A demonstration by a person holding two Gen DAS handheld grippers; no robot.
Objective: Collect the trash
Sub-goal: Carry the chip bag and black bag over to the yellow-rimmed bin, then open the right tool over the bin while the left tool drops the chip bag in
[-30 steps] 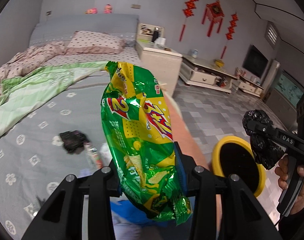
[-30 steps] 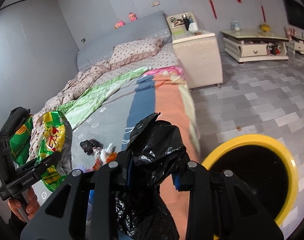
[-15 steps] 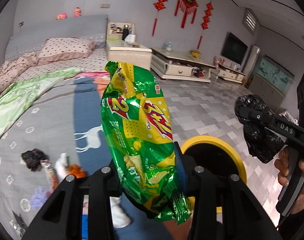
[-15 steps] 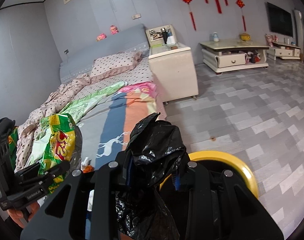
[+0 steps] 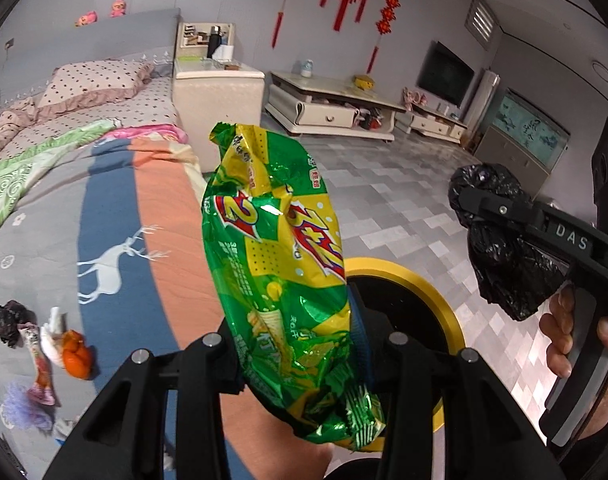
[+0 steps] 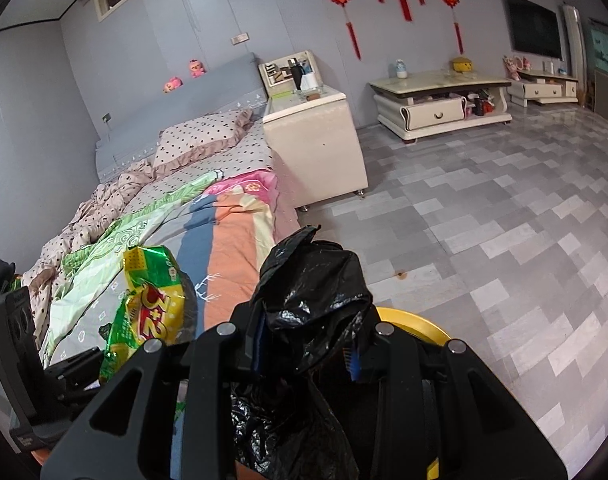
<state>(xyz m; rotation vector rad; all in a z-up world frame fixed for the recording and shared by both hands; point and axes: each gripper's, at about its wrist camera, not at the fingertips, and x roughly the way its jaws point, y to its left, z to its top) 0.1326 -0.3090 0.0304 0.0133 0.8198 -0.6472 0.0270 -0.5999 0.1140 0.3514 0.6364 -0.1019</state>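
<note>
My left gripper (image 5: 299, 344) is shut on a green and yellow snack bag (image 5: 279, 264), held upright over the bed's edge; the bag also shows in the right wrist view (image 6: 151, 312). My right gripper (image 6: 308, 348) is shut on a crumpled black plastic bag (image 6: 312, 292), also seen at the right of the left wrist view (image 5: 500, 248). A yellow-rimmed black bin (image 5: 436, 304) stands on the floor just below both grippers; in the right wrist view only its rim (image 6: 416, 320) shows. Several trash pieces (image 5: 43, 344) lie on the bed at the left.
The bed (image 5: 115, 208) with a patterned blanket fills the left. A cream bedside cabinet (image 6: 316, 148) stands by its head. A low TV cabinet (image 6: 440, 104) lines the far wall. Grey tiled floor (image 6: 504, 220) stretches to the right.
Both grippers have swung right, away from the bed and toward the bin, each holding its load. The bin now sits directly under them and the bed trash has slid to the left edge.
</note>
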